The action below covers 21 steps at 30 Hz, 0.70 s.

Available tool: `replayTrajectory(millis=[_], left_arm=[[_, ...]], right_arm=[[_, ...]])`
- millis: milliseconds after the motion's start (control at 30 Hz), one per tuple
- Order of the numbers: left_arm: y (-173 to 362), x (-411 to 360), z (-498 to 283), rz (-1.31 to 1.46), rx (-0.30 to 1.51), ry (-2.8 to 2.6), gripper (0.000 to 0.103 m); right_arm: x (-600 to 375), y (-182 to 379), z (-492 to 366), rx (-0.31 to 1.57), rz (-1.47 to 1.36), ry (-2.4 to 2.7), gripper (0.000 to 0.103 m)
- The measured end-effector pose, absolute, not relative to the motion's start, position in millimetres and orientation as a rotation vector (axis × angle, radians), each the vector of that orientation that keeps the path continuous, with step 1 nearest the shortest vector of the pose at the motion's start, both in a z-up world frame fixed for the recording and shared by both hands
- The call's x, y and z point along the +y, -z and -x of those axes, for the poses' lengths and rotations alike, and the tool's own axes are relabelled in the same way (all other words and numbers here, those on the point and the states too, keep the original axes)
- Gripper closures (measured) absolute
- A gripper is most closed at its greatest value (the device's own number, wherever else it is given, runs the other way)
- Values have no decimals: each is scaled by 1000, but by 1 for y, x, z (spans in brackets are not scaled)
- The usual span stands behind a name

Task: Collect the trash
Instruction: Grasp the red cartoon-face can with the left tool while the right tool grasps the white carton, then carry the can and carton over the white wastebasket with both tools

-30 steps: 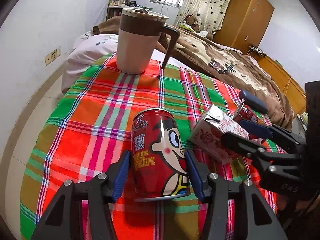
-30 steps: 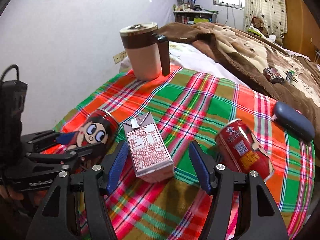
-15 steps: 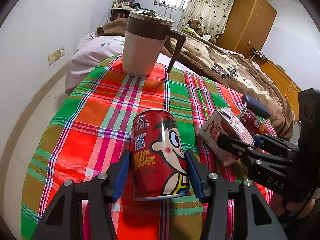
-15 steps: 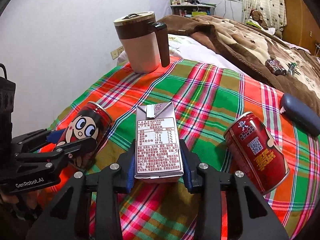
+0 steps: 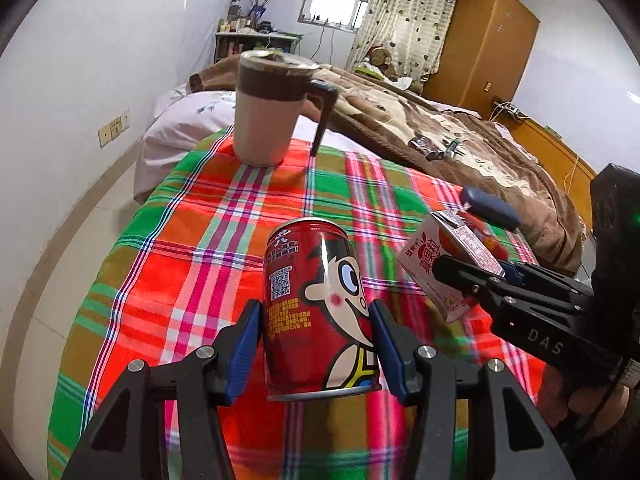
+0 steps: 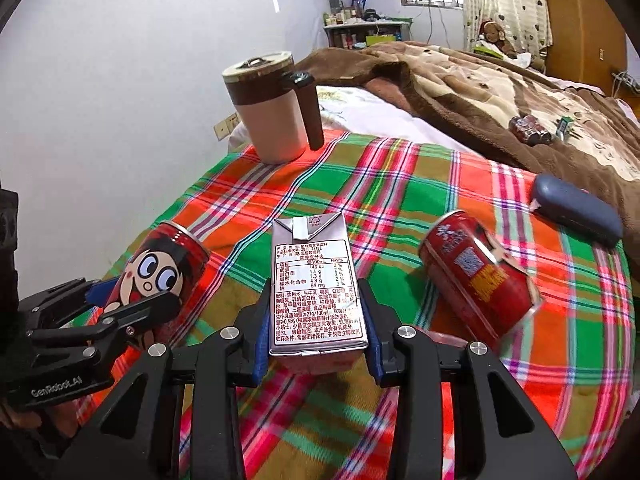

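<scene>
Both tools have lifted slightly: the left tool (image 5: 316,344) clamps the cartoon can (image 5: 320,312) and the right tool (image 6: 318,334) pinches the milk carton (image 6: 316,284), just above the plaid-covered table (image 6: 400,184). Keep both upright and squeeze gently; thin walls dent.

On the tabletop (image 6: 400,168) the lidded mug (image 6: 272,108) stands at the far edge, toward the left. Near, at left, a cartoon can (image 5: 316,312) sits between the left tongs (image 5: 314,340), both pads against its sides. Just right of it a drink carton (image 6: 316,284) is clamped between the right tongs (image 6: 316,328). Right of the carton a second can (image 6: 476,276) lies tilted on its side on the tabletop, apart from the carton. Farther right, at the tabletop's right edge, lies an oblong case (image 6: 576,208). Behind the tabletop is a bed, its blanket (image 6: 480,80) spread to the far right, with small items on it.
</scene>
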<state>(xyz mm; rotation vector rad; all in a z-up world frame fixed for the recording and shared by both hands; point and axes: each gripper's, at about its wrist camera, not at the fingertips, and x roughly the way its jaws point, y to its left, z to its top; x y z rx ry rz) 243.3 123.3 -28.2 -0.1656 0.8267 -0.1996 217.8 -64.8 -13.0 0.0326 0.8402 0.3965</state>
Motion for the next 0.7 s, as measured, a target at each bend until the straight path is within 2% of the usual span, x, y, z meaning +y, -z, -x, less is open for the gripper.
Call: replayTrajectory(millis=[700], left_arm=[[-28,35,-171,82,725,352,49]], right_arm=[[-153,-20,-156,745,-167,-266,64]])
